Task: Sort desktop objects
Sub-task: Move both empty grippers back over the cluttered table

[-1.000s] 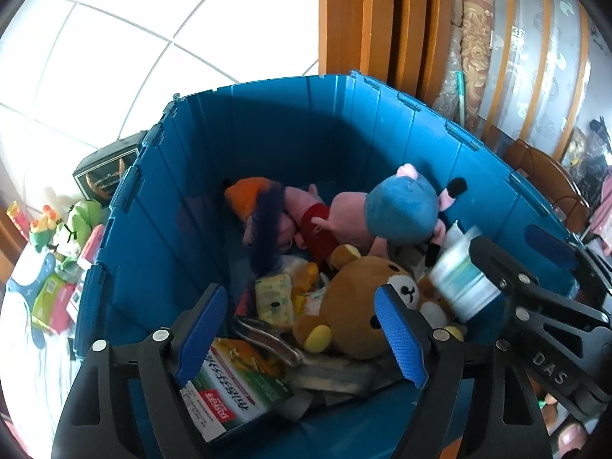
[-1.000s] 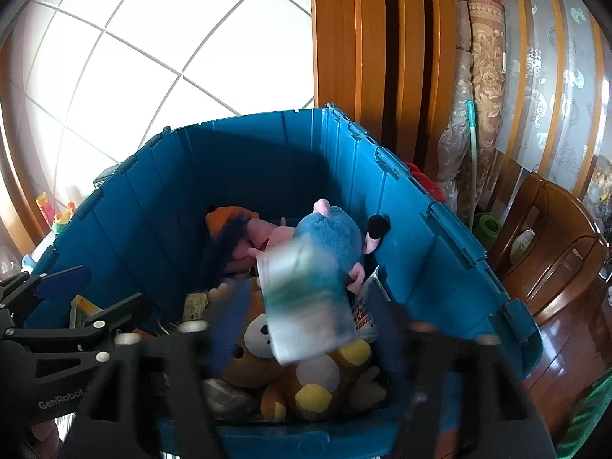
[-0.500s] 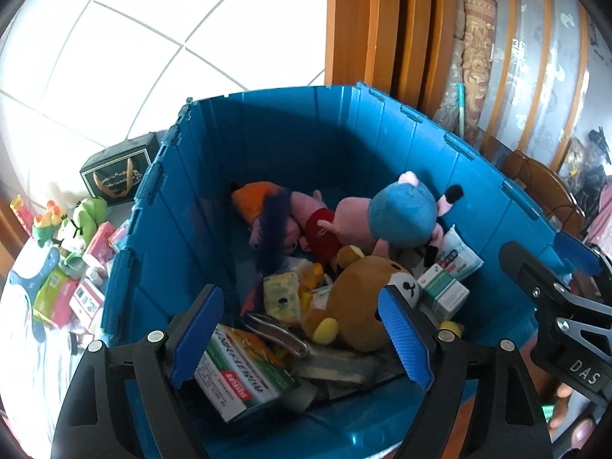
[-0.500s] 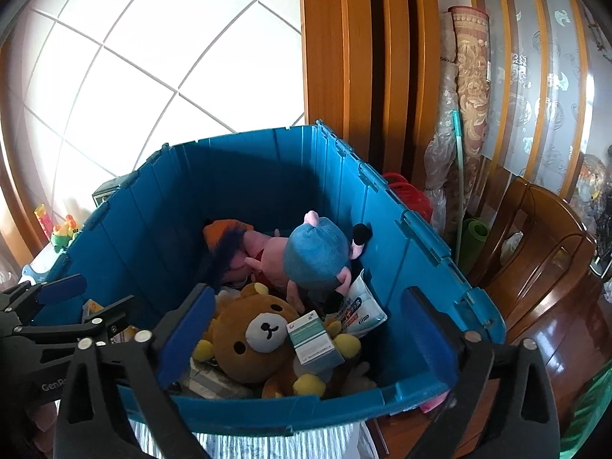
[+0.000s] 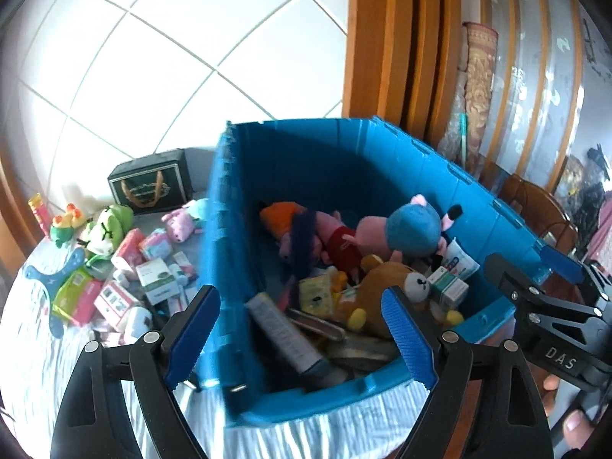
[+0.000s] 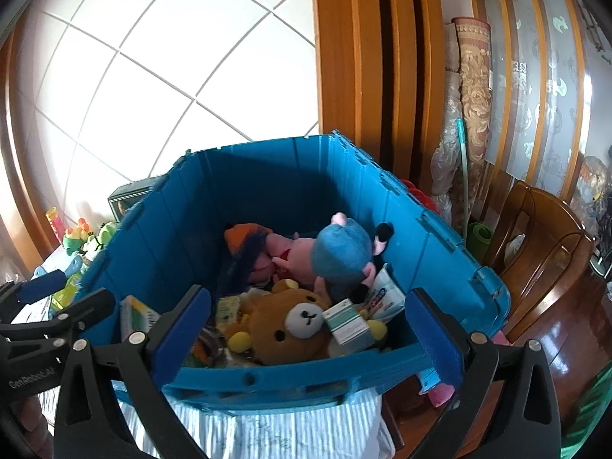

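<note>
Both grippers, left (image 5: pixel 302 334) and right (image 6: pixel 306 334), are seen empty, fingers just spread wide. The crate (image 5: pixel 225 252) fills mid-frame; unsorted boxes (image 5: pixel 153 279) are heaped left of it, nearer the left gripper.

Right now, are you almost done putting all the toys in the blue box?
Partly. The blue bin already holds the brown bear, some plush toys and a small green-white box. Both grippers, left and right, are open and empty. A pile of toys and packets still waits on the table beside the bin.
</note>
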Action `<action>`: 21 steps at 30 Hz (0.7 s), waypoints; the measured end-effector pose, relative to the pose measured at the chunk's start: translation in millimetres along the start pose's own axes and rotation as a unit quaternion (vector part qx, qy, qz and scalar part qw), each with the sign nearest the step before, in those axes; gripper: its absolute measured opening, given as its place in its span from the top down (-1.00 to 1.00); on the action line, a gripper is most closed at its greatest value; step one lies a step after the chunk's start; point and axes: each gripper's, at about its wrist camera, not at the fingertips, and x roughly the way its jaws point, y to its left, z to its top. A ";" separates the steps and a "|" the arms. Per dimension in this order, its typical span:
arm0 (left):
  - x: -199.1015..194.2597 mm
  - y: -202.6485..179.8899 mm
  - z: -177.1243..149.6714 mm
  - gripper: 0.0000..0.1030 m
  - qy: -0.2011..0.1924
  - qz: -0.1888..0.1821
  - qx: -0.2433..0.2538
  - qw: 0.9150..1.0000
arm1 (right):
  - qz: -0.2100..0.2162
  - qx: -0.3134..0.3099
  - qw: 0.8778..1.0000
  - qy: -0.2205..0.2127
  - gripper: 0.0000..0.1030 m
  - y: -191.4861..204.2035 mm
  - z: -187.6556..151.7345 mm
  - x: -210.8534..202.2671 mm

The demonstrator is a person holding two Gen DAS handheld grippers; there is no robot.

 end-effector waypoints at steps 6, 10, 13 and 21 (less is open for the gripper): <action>-31.3 54.6 -18.9 -0.70 -0.017 0.007 -0.018 1.000 | 0.015 -0.014 1.000 -0.006 -1.00 50.2 -4.8 -17.9; -47.7 105.6 -39.0 -0.74 -0.022 0.020 -0.041 0.999 | 0.042 -0.020 0.999 -0.015 -1.00 95.6 -13.5 -32.0; -56.9 149.8 -58.9 -0.76 -0.018 0.035 -0.061 0.997 | 0.063 -0.026 0.998 -0.016 -1.00 129.2 -22.5 -37.7; -75.1 265.6 -127.2 -0.77 -0.010 0.088 -0.100 0.991 | 0.131 -0.046 0.990 -0.004 -1.00 231.9 -57.3 -39.6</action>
